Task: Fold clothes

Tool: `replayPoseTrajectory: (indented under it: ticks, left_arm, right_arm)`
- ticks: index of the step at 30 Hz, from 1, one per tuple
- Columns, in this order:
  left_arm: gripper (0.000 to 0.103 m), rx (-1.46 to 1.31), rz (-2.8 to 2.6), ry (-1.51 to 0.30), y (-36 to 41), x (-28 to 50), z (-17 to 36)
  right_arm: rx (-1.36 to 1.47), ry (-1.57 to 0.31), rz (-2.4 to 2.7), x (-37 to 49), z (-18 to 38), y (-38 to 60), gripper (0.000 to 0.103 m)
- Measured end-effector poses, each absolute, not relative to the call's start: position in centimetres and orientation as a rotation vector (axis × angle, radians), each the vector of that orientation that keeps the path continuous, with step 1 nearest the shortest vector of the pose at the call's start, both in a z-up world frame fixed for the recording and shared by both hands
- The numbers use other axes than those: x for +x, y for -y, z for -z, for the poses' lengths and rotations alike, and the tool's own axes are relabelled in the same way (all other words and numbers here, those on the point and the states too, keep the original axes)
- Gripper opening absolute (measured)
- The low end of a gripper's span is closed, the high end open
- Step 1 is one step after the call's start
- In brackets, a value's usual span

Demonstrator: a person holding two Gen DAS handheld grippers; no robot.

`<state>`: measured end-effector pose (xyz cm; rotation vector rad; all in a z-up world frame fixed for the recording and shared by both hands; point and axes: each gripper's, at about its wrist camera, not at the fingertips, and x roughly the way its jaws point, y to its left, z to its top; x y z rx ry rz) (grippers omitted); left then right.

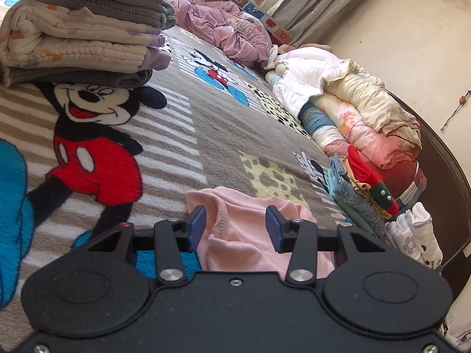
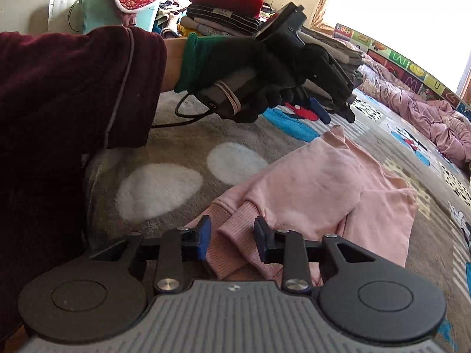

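A pink sweatshirt (image 1: pixel 235 250) lies crumpled on the cartoon-mouse blanket (image 1: pixel 182 135). In the left wrist view my left gripper (image 1: pixel 235 216) is open, with a fold of the pink cloth between its blue pads and neither pad pressing on it. The right wrist view shows the sweatshirt (image 2: pixel 323 188) spread flat, its ribbed cuff (image 2: pixel 232 235) between the jaws of my right gripper (image 2: pixel 232 229). The jaws stand narrow but open, and the cloth is not bunched or lifted. A black-gloved hand (image 2: pixel 259 67) holds the left gripper (image 2: pixel 334 111) above the far edge of the sweatshirt.
A tall stack of folded clothes (image 1: pixel 82 29) sits at the back left. A purple garment (image 1: pixel 229 29) lies crumpled beyond it. Rolled quilts (image 1: pixel 353 117) and small folded clothes (image 1: pixel 362 194) line the right edge. A maroon sleeve (image 2: pixel 73 88) fills the left of the right wrist view.
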<state>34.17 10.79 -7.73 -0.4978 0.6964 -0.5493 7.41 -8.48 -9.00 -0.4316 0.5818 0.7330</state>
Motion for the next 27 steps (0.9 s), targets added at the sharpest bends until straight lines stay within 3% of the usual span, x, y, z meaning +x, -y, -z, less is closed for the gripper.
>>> replayPoseTrajectory:
  ticks: [2, 7, 11, 15, 17, 18, 22, 27]
  left_arm:
    - [0.043, -0.500, 0.551, -0.695, -10.9, 34.2, 7.7]
    - [0.043, -0.508, 0.555, -0.693, -11.0, 34.2, 7.7]
    - [0.043, -0.502, 0.563, -0.694, -10.9, 34.1, 7.7]
    - [0.044, -0.511, 0.570, -0.684, -11.1, 34.1, 7.5]
    - [0.044, -0.531, 0.566, -0.676, -11.4, 34.2, 7.5]
    - [0.044, -0.543, 0.565, -0.672, -11.5, 34.3, 7.5]
    - [0.044, -0.562, 0.544, -0.669, -11.5, 34.7, 7.6]
    - [0.044, -0.555, 0.479, -0.692, -11.6, 35.4, 8.3]
  right_arm:
    - [-0.324, -0.595, -0.729, 8.1, 8.6, 9.7, 0.008]
    - [-0.207, -0.559, -0.753, 8.2, 6.8, 11.3, 0.008]
    - [-0.360, -0.563, -0.749, 7.7, 8.7, 9.4, 0.008]
    - [-0.422, -0.611, -0.762, 7.3, 9.5, 8.7, 0.019]
    - [-0.378, -0.614, -0.772, 7.4, 8.6, 9.1, 0.037]
    - [-0.352, -0.595, -0.771, 7.5, 8.1, 9.4, 0.040]
    - [-0.290, -0.512, -0.734, 8.6, 7.7, 9.7, 0.045]
    - [-0.200, -0.668, -0.738, 11.8, 10.5, 10.6, 0.050]
